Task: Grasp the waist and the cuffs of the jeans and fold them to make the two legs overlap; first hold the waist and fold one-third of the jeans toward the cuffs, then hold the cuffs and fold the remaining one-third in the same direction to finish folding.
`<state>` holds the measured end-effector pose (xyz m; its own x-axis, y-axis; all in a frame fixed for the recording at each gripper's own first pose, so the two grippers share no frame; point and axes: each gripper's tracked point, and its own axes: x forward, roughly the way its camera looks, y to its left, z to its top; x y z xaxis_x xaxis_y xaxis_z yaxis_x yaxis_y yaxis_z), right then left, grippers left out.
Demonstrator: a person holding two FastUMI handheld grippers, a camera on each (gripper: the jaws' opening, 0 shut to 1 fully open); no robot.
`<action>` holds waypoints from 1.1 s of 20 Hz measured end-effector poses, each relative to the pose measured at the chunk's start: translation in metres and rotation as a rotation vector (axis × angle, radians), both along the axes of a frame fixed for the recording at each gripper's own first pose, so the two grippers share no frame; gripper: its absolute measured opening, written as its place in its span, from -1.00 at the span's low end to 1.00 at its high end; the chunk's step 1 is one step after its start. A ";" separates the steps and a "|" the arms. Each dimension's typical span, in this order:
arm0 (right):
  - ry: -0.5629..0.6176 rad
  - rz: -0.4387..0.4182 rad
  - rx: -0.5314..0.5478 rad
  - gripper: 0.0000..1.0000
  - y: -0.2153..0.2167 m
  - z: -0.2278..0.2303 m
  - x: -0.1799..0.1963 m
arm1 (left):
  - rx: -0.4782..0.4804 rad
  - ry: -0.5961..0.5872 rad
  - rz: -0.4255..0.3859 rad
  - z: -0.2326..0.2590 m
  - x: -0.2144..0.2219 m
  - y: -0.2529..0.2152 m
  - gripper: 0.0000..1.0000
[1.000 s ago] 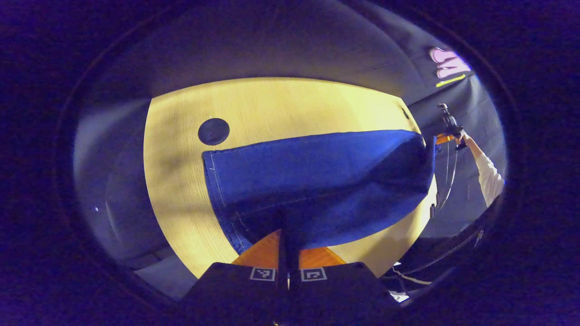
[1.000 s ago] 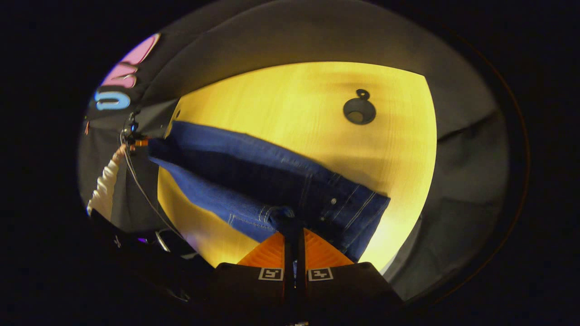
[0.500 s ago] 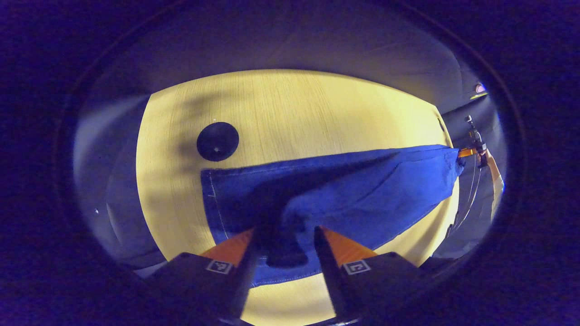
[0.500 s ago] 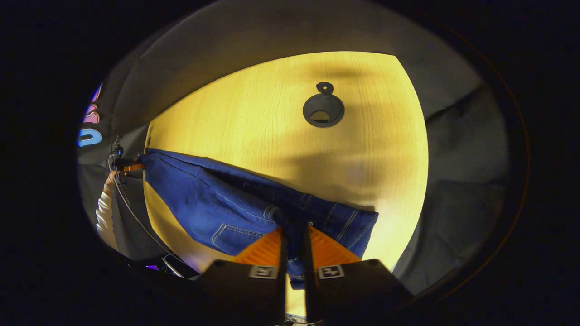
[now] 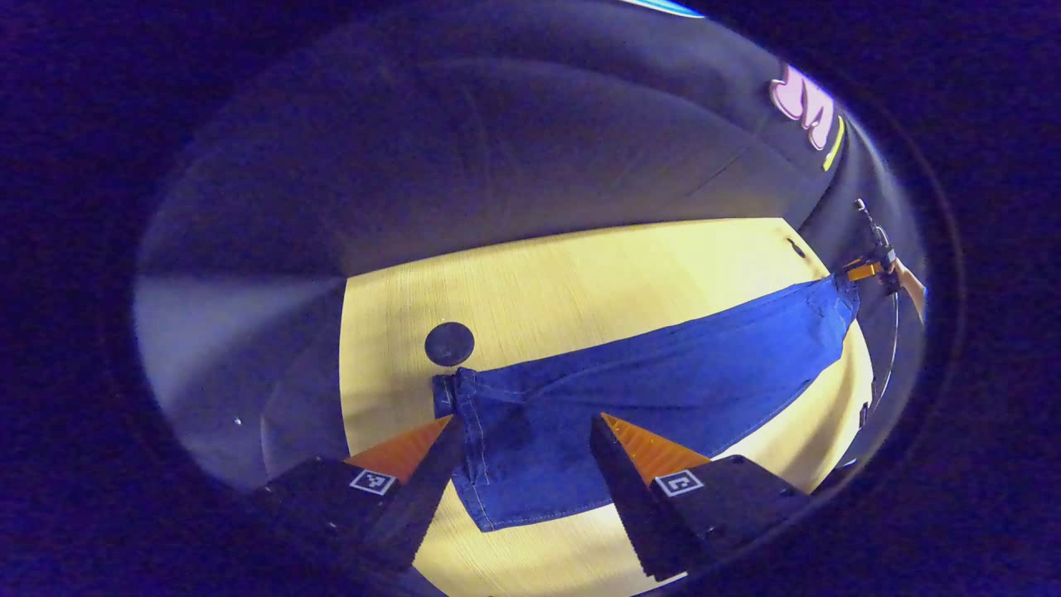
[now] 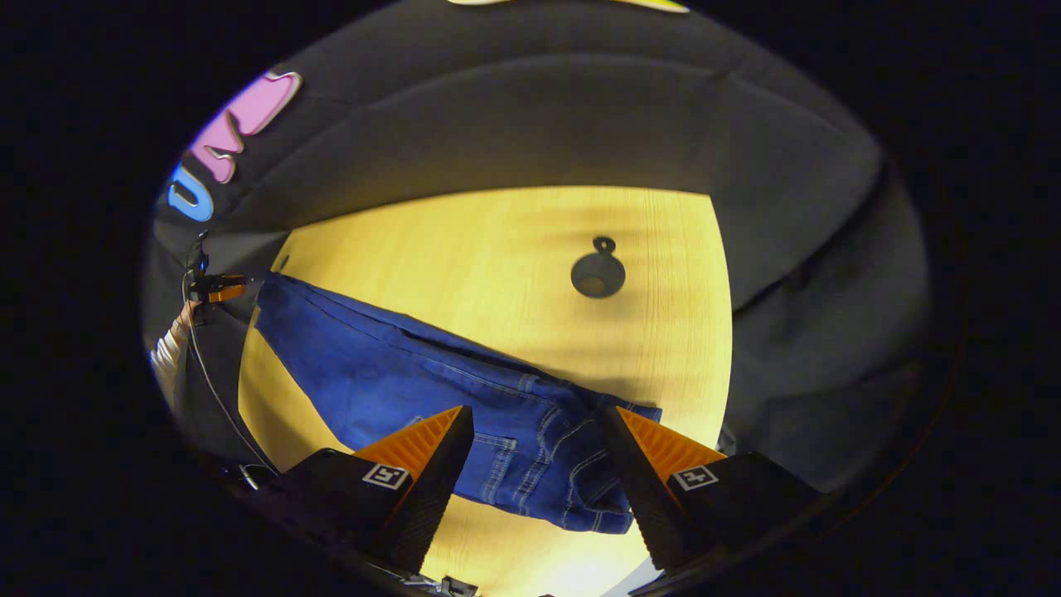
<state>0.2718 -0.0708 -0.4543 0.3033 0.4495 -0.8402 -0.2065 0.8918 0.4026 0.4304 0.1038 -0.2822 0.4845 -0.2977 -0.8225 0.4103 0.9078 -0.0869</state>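
Note:
The blue jeans (image 5: 663,377) lie stretched flat on the wooden table (image 5: 580,274), one leg over the other. Their cuff end lies just ahead of my left gripper (image 5: 526,423), which hovers open above the hem with nothing between its fingers. In the right gripper view the waist end of the jeans (image 6: 547,464), with its belt loops and pocket seams, lies slightly rumpled under my right gripper (image 6: 539,412), also open and holding nothing. Each view shows the other gripper far off at the opposite end: the right gripper (image 5: 864,269) and the left gripper (image 6: 217,288).
A round black cable grommet (image 6: 597,276) is set in the table beyond the waist, and another grommet (image 5: 448,343) sits beside the cuffs. A hand (image 5: 910,288) and a white sleeve (image 6: 170,352) show at the far ends. Dark cloth walls surround the table.
Both grippers were shut on the lifted jeans a second ago. They lowered the jeans onto the table, opened, first the left then the right, and drew back.

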 end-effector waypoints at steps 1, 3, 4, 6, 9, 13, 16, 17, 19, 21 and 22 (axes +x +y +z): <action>-0.046 -0.027 -0.007 0.96 -0.003 0.013 -0.001 | -0.017 -0.032 0.004 0.013 -0.008 -0.003 0.94; -0.140 -0.096 -0.033 0.96 -0.012 0.040 -0.001 | -0.016 -0.086 -0.001 0.034 -0.030 -0.004 0.94; -0.196 -0.137 -0.056 0.96 -0.019 0.057 -0.001 | 0.005 -0.131 -0.008 0.047 -0.041 -0.009 0.94; -0.311 -0.213 -0.067 0.96 -0.027 0.092 -0.007 | 0.023 -0.237 -0.016 0.075 -0.062 -0.014 0.94; -0.427 -0.350 -0.044 0.95 -0.035 0.121 -0.023 | -0.073 -0.321 0.041 0.110 -0.097 -0.037 0.93; -0.307 -0.601 -0.019 0.96 -0.062 0.082 -0.063 | -0.110 -0.394 0.082 0.134 -0.133 -0.062 0.96; -0.214 -0.745 0.035 0.95 -0.073 0.050 -0.085 | -0.184 -0.360 0.047 0.148 -0.175 -0.106 0.95; -0.186 -0.785 0.054 0.96 -0.076 0.036 -0.092 | -0.166 -0.378 0.030 0.154 -0.183 -0.113 0.95; -0.130 -0.884 0.099 0.96 -0.082 0.011 -0.100 | -0.154 -0.411 0.003 0.170 -0.194 -0.127 0.95; -0.078 -0.996 0.172 0.96 -0.089 -0.014 -0.103 | -0.173 -0.398 -0.009 0.177 -0.210 -0.150 0.94; -0.057 -1.045 0.210 0.96 -0.092 -0.024 -0.101 | -0.165 -0.388 -0.010 0.173 -0.212 -0.155 0.94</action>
<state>0.1704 -0.1627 -0.4787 0.6586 0.0778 -0.7485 0.5971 0.5514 0.5827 0.2181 -0.0509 -0.1090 0.7456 -0.4166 -0.5201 0.4499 0.8905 -0.0683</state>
